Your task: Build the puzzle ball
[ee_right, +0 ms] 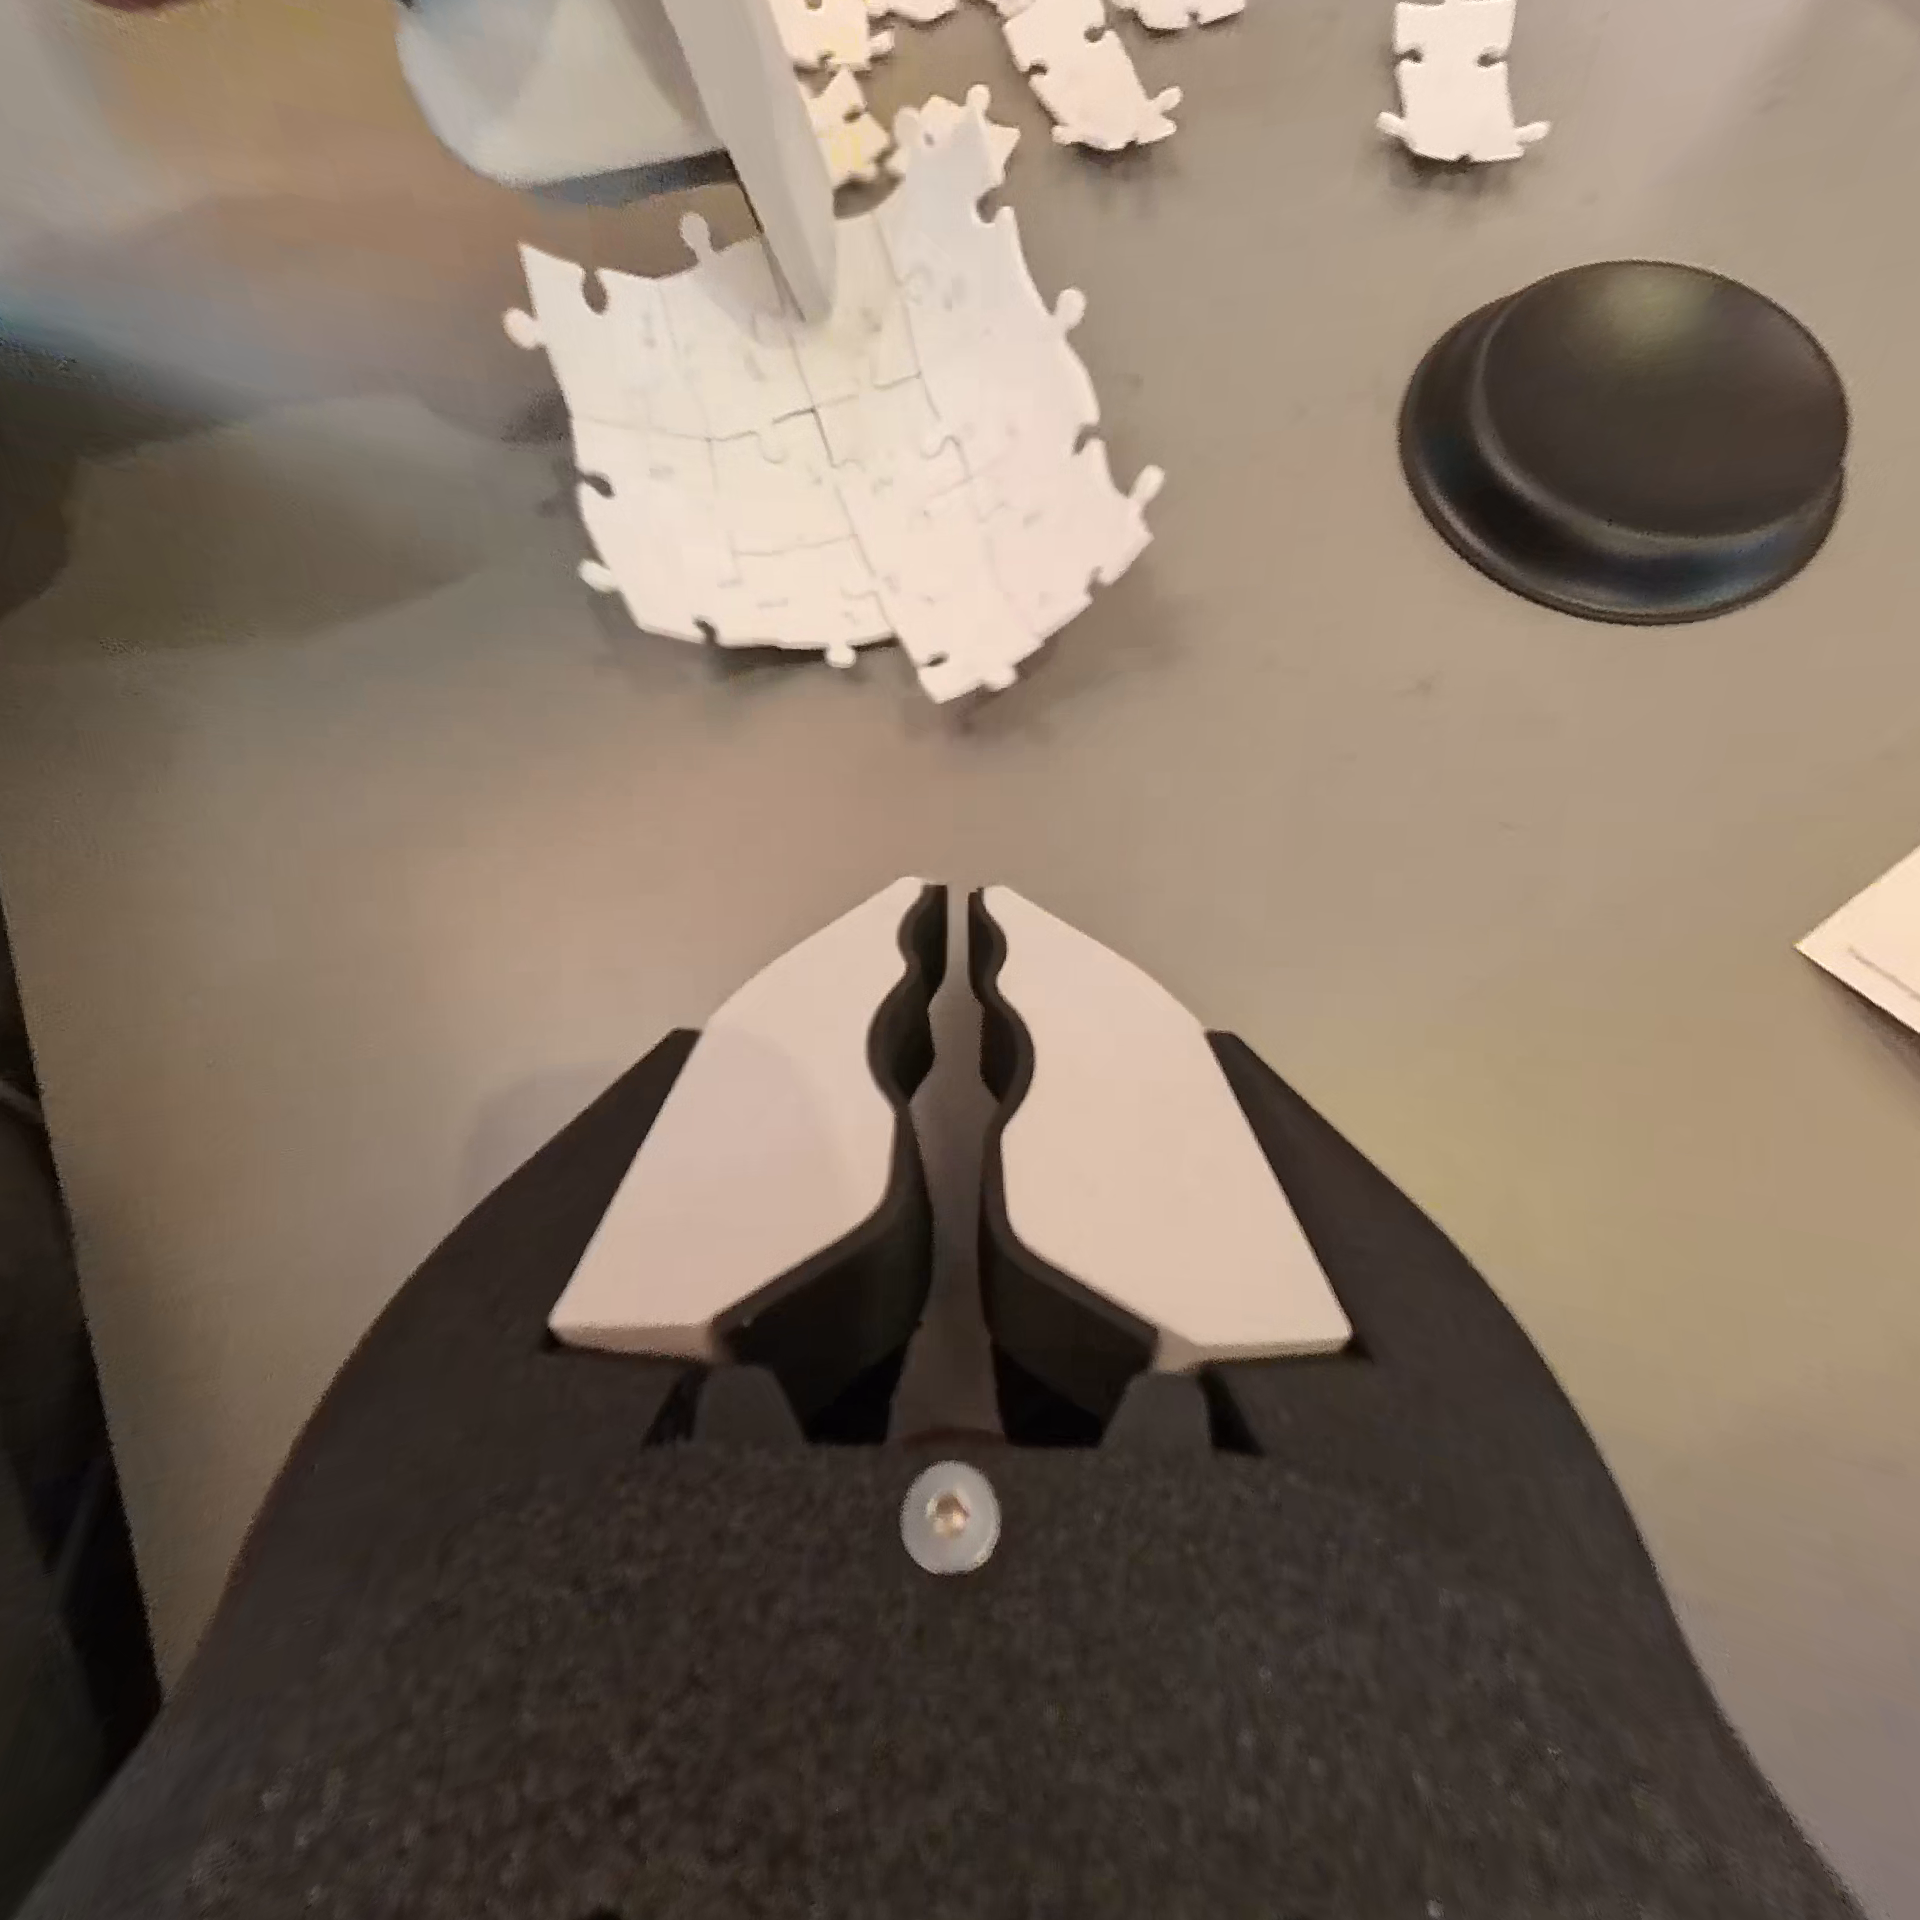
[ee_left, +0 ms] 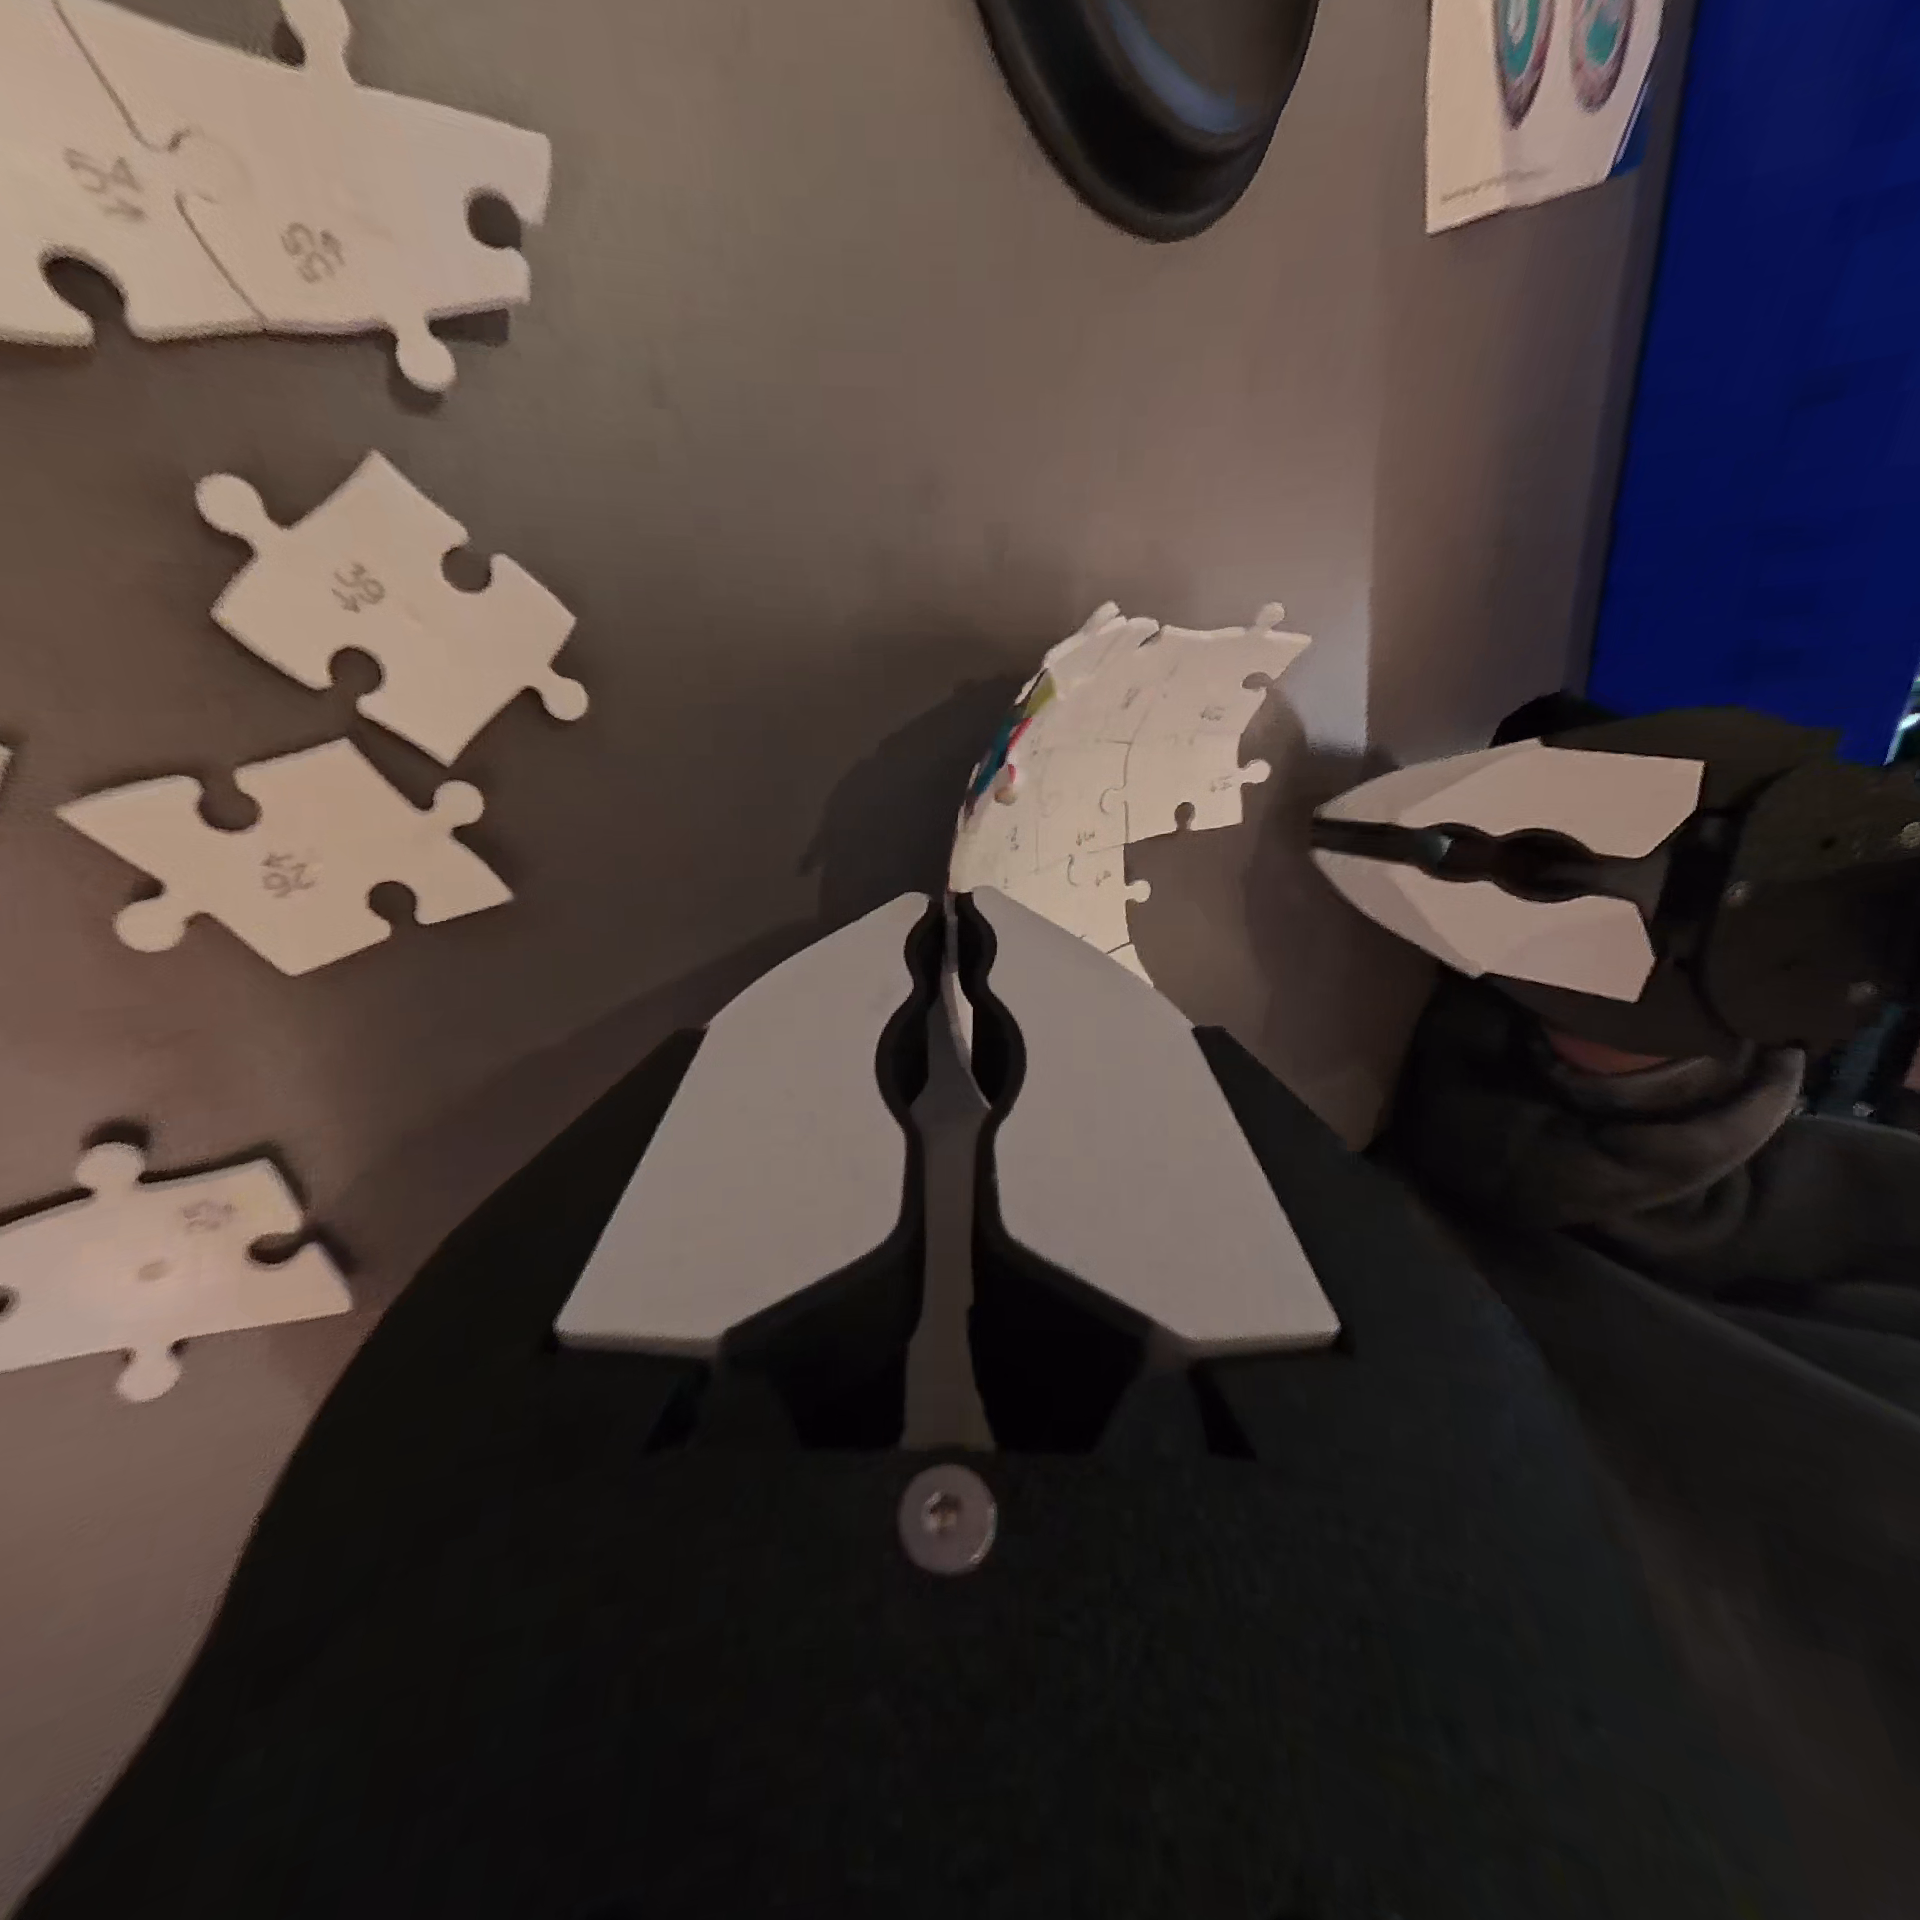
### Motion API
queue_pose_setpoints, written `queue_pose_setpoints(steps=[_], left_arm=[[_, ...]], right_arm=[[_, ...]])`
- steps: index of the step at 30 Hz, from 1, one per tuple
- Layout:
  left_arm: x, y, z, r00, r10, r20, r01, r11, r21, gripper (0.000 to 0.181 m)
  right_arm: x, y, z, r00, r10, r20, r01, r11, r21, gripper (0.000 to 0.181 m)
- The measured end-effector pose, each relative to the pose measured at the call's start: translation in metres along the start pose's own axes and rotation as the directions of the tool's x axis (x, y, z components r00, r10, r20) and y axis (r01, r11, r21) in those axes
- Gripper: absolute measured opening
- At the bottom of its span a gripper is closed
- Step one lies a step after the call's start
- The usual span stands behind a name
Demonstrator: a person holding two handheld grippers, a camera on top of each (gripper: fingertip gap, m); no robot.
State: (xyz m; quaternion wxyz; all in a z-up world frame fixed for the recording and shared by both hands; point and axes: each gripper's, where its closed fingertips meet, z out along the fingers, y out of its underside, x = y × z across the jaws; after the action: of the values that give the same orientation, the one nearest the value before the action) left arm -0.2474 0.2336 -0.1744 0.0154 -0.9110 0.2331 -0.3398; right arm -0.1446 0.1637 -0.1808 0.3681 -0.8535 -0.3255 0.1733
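The grey tabletop (ee_right: 1351, 790) carries all parts. A black domed stand (ee_right: 1623, 442) sits on it to the right of the work area in my right wrist view, and a white printed sheet (ee_left: 1527, 99) lies at the tabletop's far edge in the left wrist view.

My left tongs (ee_left: 951, 909) are closed narrow on the edge of the curved puzzle panel (ee_right: 831, 457), a white shell of joined pieces held raised above the tabletop. In the left wrist view the panel stands on edge, and a strip of coloured print shows on its outer face; the print is too blurred to identify.

My right tongs (ee_right: 958, 894) are nearly closed, with only a thin slit between the tips, and hold nothing. They sit apart from the panel, pointing at its knobbed edge.

Loose white pieces lie flat on the tabletop: a joined pair (ee_left: 249, 229), one single piece (ee_left: 390, 608), a second single piece (ee_left: 286, 857), and a lower piece (ee_left: 166, 1257).
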Motion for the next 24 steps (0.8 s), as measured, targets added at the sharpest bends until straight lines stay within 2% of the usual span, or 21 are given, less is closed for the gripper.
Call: queue_pose_setpoints(steps=[6,12,24], left_arm=[[0.004,0.011,0.009,0.989,-0.080,-0.123,0.096,0.986,0.136,0.002],[0.005,0.017,0.008,0.983,-0.063,-0.174,0.095,0.979,0.183,0.005],[0.002,0.026,0.001,0.979,0.004,-0.203,0.040,0.977,0.209,0.009]], right_arm=[[-0.012,0.000,0.005,0.998,0.000,0.066,0.000,1.000,-0.003,0.011],[-0.018,-0.005,0.006,0.996,0.009,0.088,-0.010,1.000,0.013,0.010],[-0.024,-0.014,0.006,1.000,0.000,0.011,-0.001,0.999,0.037,0.009]])
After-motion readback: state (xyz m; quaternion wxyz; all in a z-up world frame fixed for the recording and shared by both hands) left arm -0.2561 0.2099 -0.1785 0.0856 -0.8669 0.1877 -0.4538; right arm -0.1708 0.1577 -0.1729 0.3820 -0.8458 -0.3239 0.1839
